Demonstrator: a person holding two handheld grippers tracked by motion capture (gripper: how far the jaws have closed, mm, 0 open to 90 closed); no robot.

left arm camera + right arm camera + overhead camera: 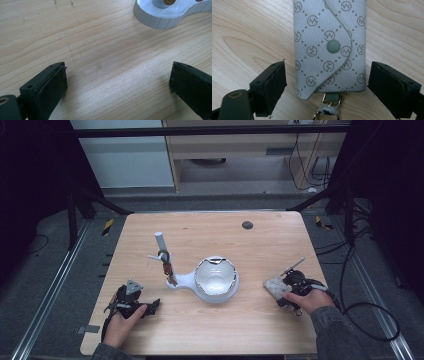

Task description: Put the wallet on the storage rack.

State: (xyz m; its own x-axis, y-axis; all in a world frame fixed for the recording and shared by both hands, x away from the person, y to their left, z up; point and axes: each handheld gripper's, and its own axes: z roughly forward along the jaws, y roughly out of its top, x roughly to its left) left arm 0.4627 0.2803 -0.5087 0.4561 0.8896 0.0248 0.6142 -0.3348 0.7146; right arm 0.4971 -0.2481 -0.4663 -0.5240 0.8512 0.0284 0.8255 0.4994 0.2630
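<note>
Right tongs (pixel 327 85): jaws apart, straddling key pouch (pixel 329 45), pads clear of both sides. Pouch flat on table (pixel 260 240), near right edge. Long axis runs straight ahead along the tongs; clasp end nearest. Left tongs (pixel 117 82): apart, empty, near front-left corner, well apart from pouch. Right hand nearer.

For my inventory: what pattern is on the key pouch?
Grey key pouch with a dotted diamond monogram; clearest in right gripper view.

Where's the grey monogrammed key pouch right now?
The grey monogrammed key pouch lies flat on the wooden table, between the right gripper's open jaws, right of the white bowl.
</note>
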